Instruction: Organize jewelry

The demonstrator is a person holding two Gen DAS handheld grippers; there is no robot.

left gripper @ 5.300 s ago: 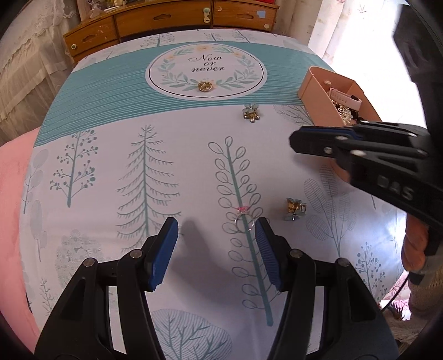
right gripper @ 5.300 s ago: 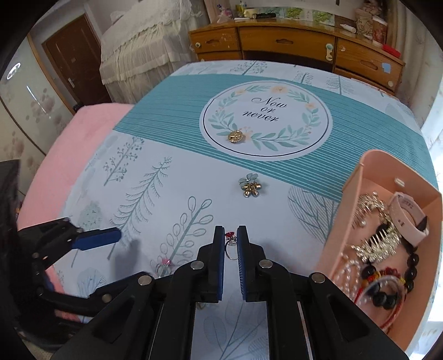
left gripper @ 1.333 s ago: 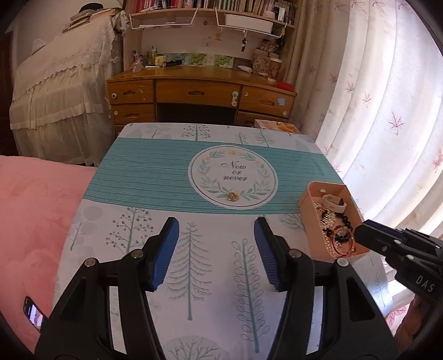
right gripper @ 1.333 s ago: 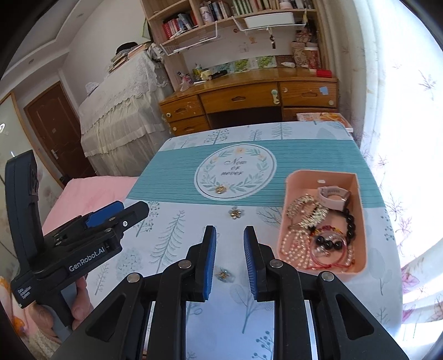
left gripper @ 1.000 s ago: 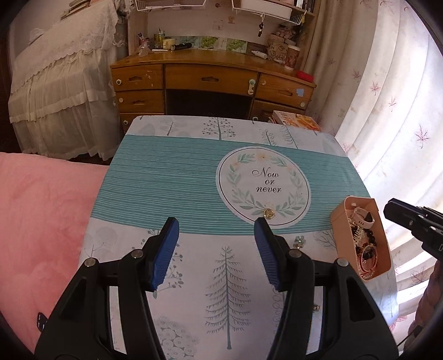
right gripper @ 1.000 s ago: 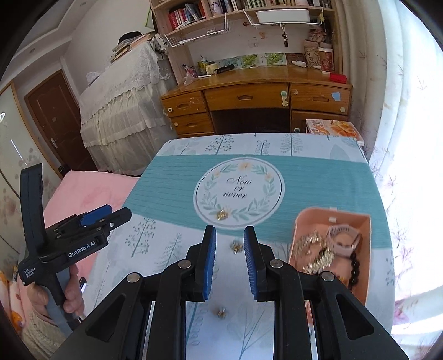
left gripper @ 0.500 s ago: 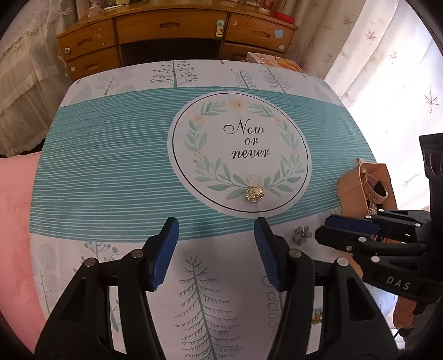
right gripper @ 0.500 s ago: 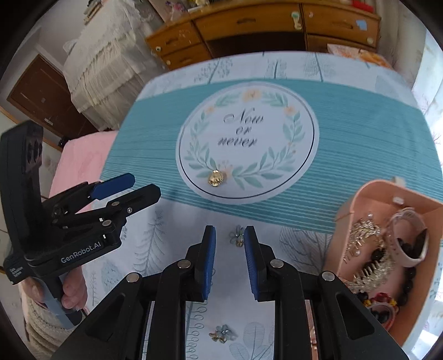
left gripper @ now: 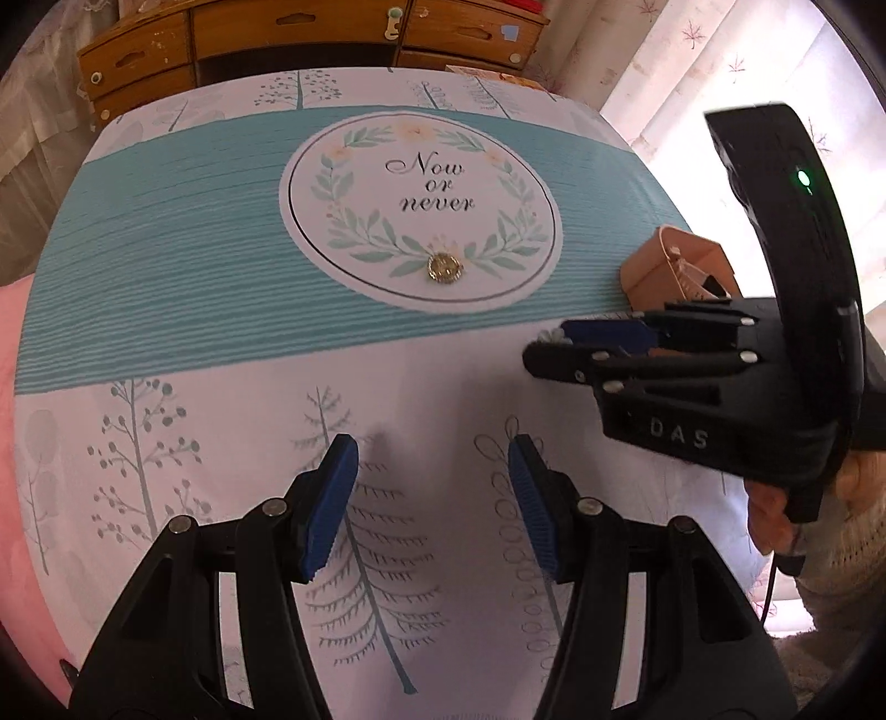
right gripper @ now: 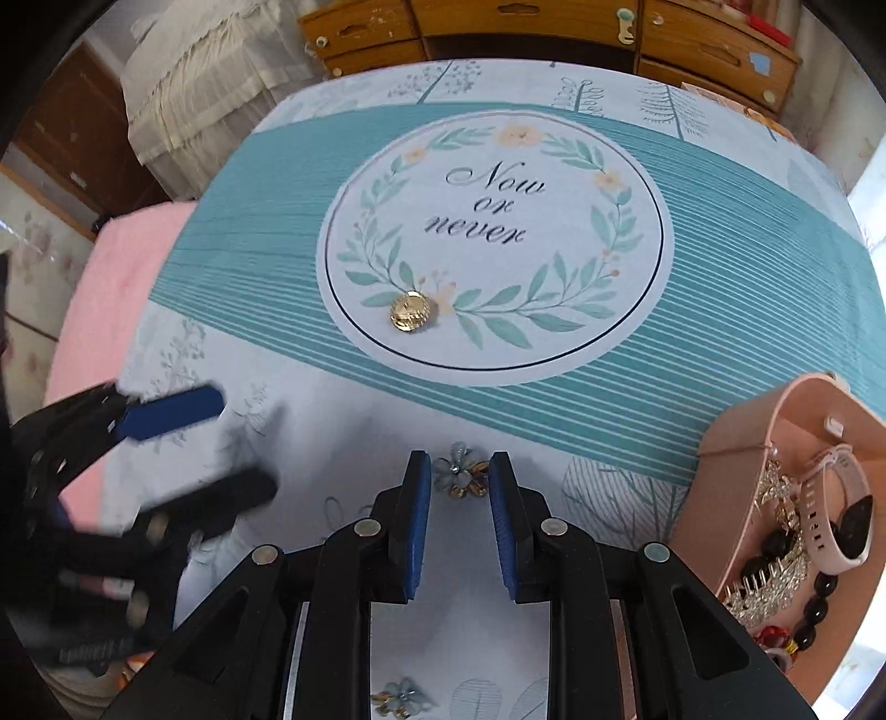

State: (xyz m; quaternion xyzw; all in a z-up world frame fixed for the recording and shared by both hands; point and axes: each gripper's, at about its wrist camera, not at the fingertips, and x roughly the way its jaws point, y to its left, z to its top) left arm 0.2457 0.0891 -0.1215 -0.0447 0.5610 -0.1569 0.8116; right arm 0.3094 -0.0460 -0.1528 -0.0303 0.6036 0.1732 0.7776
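My right gripper [right gripper: 458, 476] is open, low over the tablecloth, with a blue-and-gold flower earring [right gripper: 462, 477] lying between its fingertips. A matching flower earring [right gripper: 400, 699] lies under the gripper body. A round gold brooch [right gripper: 410, 311] rests on the "Now or never" circle; it also shows in the left wrist view [left gripper: 442, 268]. The pink jewelry box [right gripper: 736, 437] at the right holds a watch, beads and hair combs. My left gripper [left gripper: 432, 459] is open and empty above the tree print. The right gripper also shows in the left wrist view [left gripper: 554, 346].
A wooden desk with drawers [right gripper: 554, 27] stands beyond the table's far edge. A pink blanket [right gripper: 105, 277] lies left of the table. Curtains [left gripper: 692, 61] hang at the far right. The pink box also shows in the left wrist view [left gripper: 653, 271].
Both grippers have dropped from high above to close over the table. The right gripper has come down around the flower earring, its jaws a little wider. The left gripper stays open.
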